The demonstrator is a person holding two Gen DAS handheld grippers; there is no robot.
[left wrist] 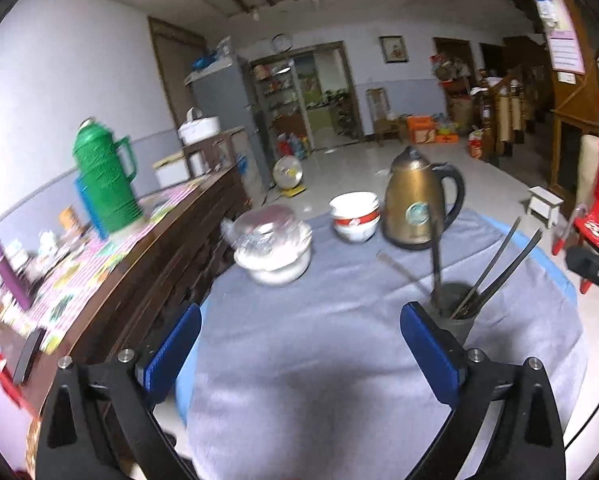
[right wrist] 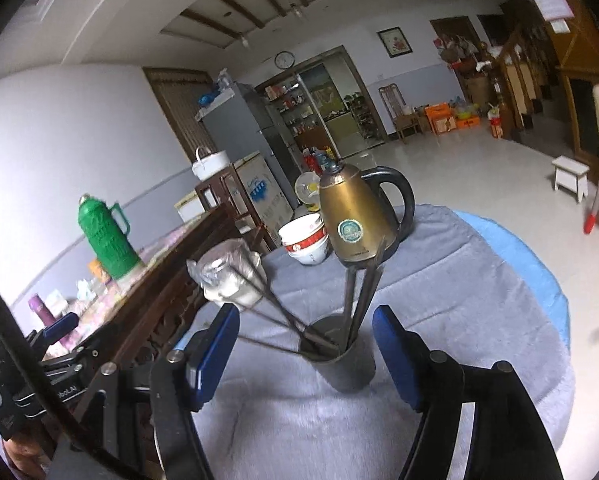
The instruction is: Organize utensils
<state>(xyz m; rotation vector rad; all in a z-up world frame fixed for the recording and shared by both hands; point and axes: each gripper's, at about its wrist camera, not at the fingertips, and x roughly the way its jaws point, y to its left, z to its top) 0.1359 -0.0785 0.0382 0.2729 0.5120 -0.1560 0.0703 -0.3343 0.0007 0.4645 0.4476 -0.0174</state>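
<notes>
Utensils stood in dark holder; one stick lay on counter. Left claw and right claw spread, empty. Next, likely: pick up stick.

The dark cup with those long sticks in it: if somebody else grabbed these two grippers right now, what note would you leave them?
Left gripper: open, empty, above the grey tablecloth.
Right gripper: open, empty, facing the dark cylindrical holder cup.
Dark chopsticks already stand fanned out in the cup, behind it the brass-coloured electric kettle and stacked white-and-red bowls.
One thin stick seems to lie loose on the cloth; blurry, so check it and add it.
</notes>
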